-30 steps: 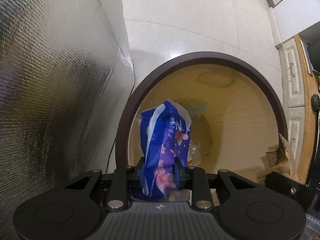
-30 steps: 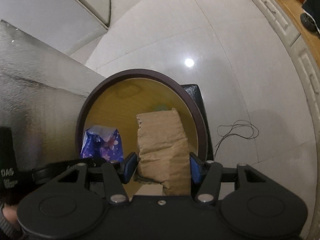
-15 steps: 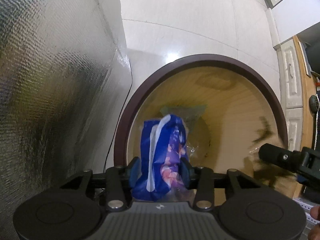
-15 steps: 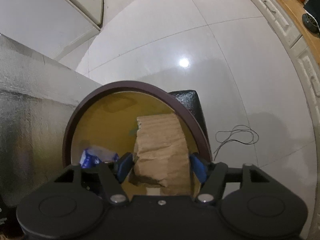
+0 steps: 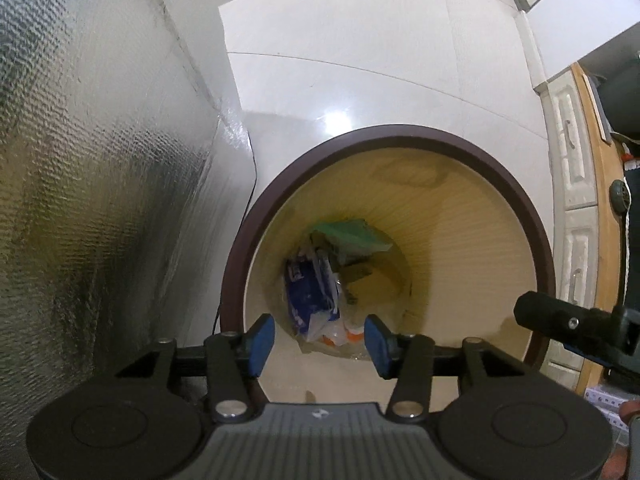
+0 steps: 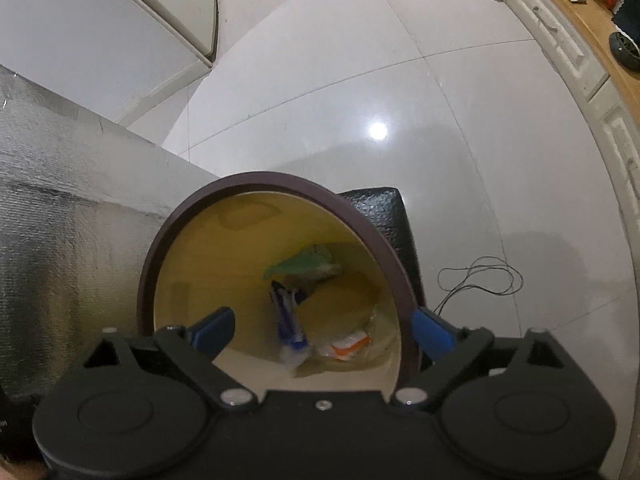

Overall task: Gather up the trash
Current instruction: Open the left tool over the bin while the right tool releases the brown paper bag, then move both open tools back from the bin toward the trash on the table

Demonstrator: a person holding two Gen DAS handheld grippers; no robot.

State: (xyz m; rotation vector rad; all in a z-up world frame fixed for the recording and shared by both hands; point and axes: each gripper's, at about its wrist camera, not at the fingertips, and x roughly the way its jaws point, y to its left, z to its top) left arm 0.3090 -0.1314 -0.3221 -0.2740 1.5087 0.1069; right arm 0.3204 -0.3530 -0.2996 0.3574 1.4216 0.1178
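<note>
In the left wrist view, the left gripper (image 5: 318, 340) is pointed straight down over a round bin (image 5: 536, 216) with a dark brown rim and a yellowish inner wall. Its blue pads (image 5: 262, 340) are parted and the jaws are opening, with nothing clamped between them. A blue wrapper (image 5: 310, 292) is seen lying at the bottom of the bin, beside a green piece of trash (image 5: 352, 234) and a white and orange wrapper (image 5: 344, 334). A silver foil-covered surface (image 5: 100, 180) rises to the left of the bin, and a white tiled floor (image 5: 360, 60) lies beyond it. Part of the other gripper's black body is seen at the right edge.

In the right wrist view, the right gripper (image 6: 324, 330) is held above the same bin (image 6: 360, 216), tilted steeply downward. Its jaws are spread wide and opening, and nothing is held between them. The blue wrapper (image 6: 288, 322), the green piece (image 6: 308, 262) and the white and orange wrapper (image 6: 348, 344) are seen at the bottom of the bin. A black object (image 6: 388, 212) stands just behind the bin, and a thin black cable (image 6: 480, 280) is coiled on the floor to the right.
</note>
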